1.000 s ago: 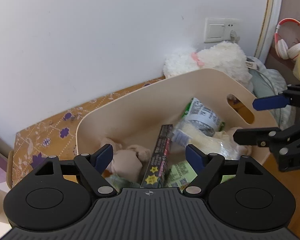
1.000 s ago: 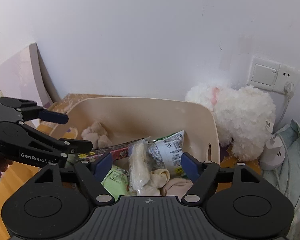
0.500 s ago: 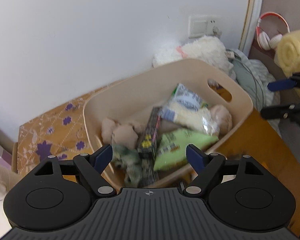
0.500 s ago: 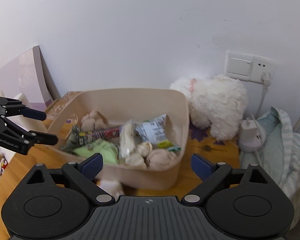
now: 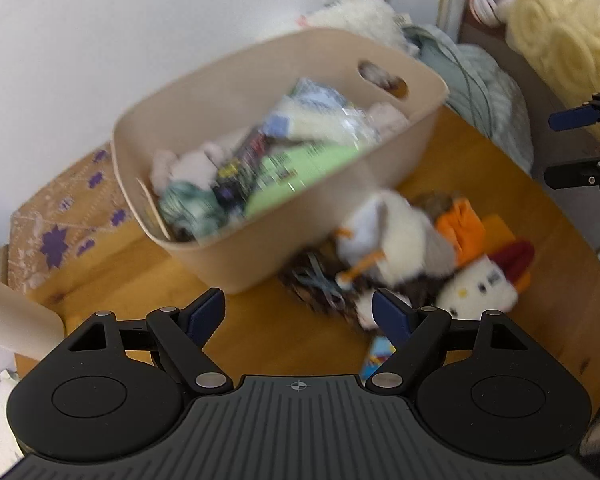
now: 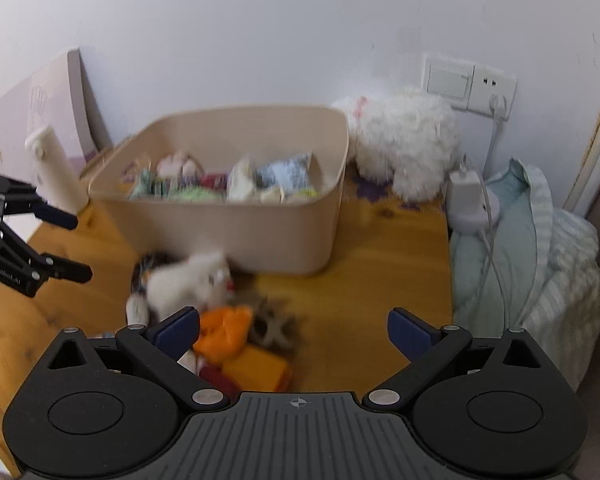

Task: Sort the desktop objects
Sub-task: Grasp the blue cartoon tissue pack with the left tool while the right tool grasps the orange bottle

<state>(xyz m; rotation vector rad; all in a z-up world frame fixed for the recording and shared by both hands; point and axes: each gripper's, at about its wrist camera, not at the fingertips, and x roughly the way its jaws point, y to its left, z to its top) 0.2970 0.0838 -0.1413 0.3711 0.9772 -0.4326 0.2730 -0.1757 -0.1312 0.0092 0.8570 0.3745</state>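
A wooden desktop [image 6: 364, 280] is seen against a white wall [image 6: 260, 32]. Toward the back of it a beige storage bin [image 6: 236, 236] is set, and it is filled with blurred packets and soft items: a green packet [image 5: 300, 164], a clear-and-white snack bag [image 5: 320, 120] and a dark, narrow box [image 5: 240, 160] with yellow marks; no print on them can be read. Just behind the bin's right end, under a wall switch and socket [image 6: 470, 86], a fluffy white plush [image 6: 404, 144] is leaned on the wall.

In front of the bin, loose on the wood, the unsorted pile is found: a small white plush toy [image 6: 188, 280], an orange crumpled piece [image 6: 224, 328], a yellow-orange block [image 6: 260, 370], and a white cat-faced plush with a red bow [image 5: 480, 284].

The right gripper [image 6: 294, 330] is held over this pile with its jaws spread very wide, having just been opening; nothing is gripped between them. The left gripper [image 5: 298, 312] is likewise held wide apart and empty above the desk beside the pile. On its side, the lettering "GenRobot.AI" is partly legible in the right wrist view.
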